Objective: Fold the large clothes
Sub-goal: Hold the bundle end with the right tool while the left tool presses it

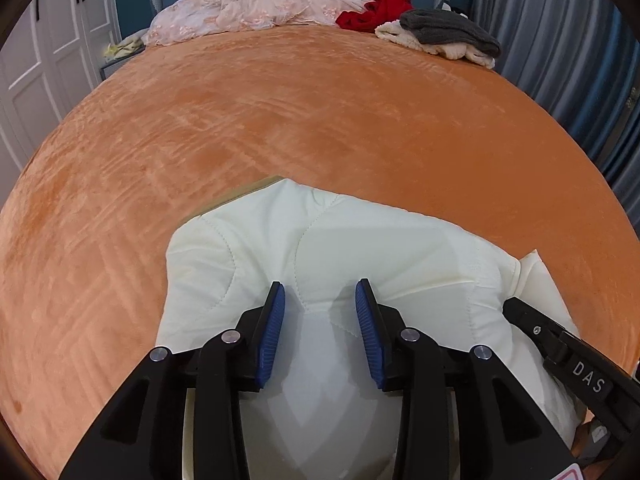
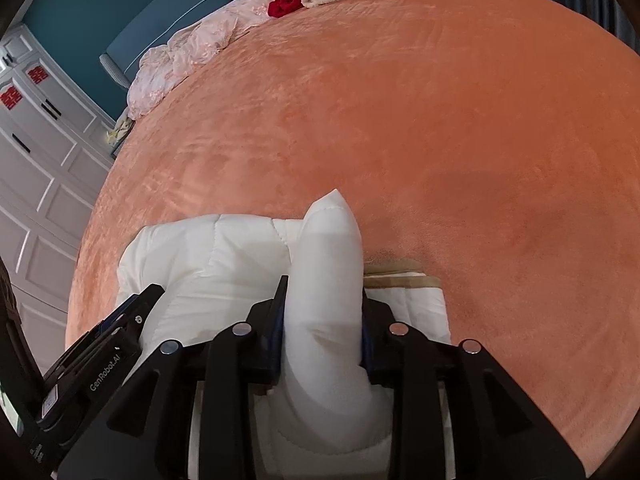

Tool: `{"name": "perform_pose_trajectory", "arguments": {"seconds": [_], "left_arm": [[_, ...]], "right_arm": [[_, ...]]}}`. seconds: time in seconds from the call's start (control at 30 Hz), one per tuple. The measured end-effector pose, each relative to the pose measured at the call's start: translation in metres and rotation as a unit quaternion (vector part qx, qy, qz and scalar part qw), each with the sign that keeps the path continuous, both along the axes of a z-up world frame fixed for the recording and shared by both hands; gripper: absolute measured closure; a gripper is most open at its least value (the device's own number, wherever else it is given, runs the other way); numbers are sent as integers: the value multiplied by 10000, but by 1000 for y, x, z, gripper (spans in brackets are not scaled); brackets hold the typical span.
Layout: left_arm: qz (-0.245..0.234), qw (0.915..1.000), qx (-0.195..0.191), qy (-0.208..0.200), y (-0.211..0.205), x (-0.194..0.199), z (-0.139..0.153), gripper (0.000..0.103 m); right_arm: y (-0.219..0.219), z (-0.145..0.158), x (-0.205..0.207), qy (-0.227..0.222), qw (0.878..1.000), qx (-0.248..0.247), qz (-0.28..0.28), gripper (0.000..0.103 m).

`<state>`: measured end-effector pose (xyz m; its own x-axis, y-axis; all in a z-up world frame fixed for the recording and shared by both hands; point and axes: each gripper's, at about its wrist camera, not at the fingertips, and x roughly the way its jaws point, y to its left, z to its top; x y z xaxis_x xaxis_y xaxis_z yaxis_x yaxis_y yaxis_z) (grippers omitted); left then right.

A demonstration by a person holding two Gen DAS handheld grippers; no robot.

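- The white quilted garment (image 1: 304, 248) lies bunched on the orange bed cover (image 1: 280, 112), at the near edge of the bed, at about 6 o'clock in both wrist views.
- Left gripper (image 1: 320, 306): its jaws stand partly open over the garment. The blue pads (image 1: 272, 332) sit apart with white fabric showing between them, and the pads do not appear to press on it.
- Right gripper (image 2: 323, 308): its jaws are closed on a thick upright fold of the same garment (image 2: 328, 264), which rises between the fingers toward 12 o'clock and bulges out above them.
- In the left wrist view the right gripper's black body enters from 4 o'clock, touching the garment's edge; in the right wrist view the left gripper's body (image 2: 120, 332) comes in from 8 o'clock.
- A tan-trimmed edge of the garment (image 2: 400, 276) shows just beside the right jaws, toward 2 o'clock.
- At the far end of the bed, about 12 o'clock, lie a pale pink bedspread (image 1: 248, 12), a red garment (image 1: 376, 10) and a grey knit (image 1: 448, 30) on top of a cream knit (image 1: 404, 36).
- White cupboard doors (image 2: 36, 184) stand at 9 o'clock; blue-grey curtains (image 1: 560, 40) hang at 2 o'clock.
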<state>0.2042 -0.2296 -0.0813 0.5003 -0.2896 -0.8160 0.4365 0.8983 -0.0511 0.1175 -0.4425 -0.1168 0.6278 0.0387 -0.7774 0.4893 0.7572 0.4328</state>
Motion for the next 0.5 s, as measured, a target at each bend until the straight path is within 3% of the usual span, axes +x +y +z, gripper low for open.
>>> {"name": "perform_pose_trajectory", "arguments": {"seconds": [0.5], "left_arm": [[117,9996,216,-171,-10,7,-20,67]], "right_arm": [[-1,-16,5,-262,9996,-46,-18,73]]}}
